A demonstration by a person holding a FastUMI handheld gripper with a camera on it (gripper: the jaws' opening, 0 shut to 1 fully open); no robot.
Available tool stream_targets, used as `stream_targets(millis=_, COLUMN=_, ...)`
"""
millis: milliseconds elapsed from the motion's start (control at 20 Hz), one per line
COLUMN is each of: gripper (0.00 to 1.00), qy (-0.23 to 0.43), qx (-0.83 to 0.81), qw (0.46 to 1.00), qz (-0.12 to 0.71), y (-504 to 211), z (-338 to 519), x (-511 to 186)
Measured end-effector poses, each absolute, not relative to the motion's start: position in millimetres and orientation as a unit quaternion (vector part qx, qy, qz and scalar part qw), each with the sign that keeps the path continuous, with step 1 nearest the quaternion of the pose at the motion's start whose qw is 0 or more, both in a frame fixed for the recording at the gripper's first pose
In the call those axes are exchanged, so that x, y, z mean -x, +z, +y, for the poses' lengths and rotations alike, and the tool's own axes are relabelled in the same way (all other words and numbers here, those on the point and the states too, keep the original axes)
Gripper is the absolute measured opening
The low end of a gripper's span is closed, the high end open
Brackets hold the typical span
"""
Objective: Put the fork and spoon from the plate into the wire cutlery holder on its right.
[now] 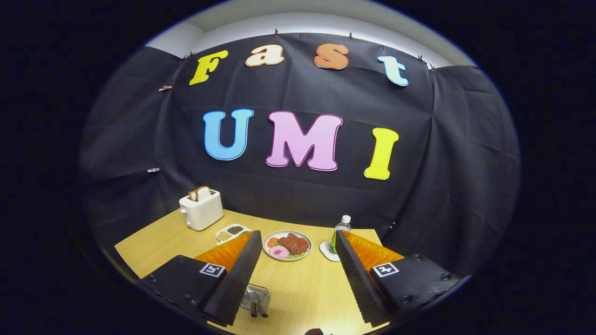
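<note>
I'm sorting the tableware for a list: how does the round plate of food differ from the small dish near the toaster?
The plate is round, holding meat-like food; the small dish is oblong, split into compartments of grain-like bits. The plate lies beyond the open hand-held gripper, the dish beside the toaster. Both are pale and rest on the table.

Wooden table [307,284] before black cloth wall [465,186] (creased).

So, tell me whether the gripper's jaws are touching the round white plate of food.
Apart. In the gripper view the open gripper has bare wooden table between its jaws, and the round white plate of food lies beyond them.
</note>
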State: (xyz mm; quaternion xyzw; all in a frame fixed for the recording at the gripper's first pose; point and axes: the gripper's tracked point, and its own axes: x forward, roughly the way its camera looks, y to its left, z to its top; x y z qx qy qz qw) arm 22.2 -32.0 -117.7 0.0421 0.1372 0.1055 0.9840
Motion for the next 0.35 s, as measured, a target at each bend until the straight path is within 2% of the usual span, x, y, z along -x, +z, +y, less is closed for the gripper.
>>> stream_targets(millis=350, gripper=0.98, qy=0.107, qx=-0.024, qw=0.985, qz=0.132, y=-119.1, z=-37.1, x=-16.9)
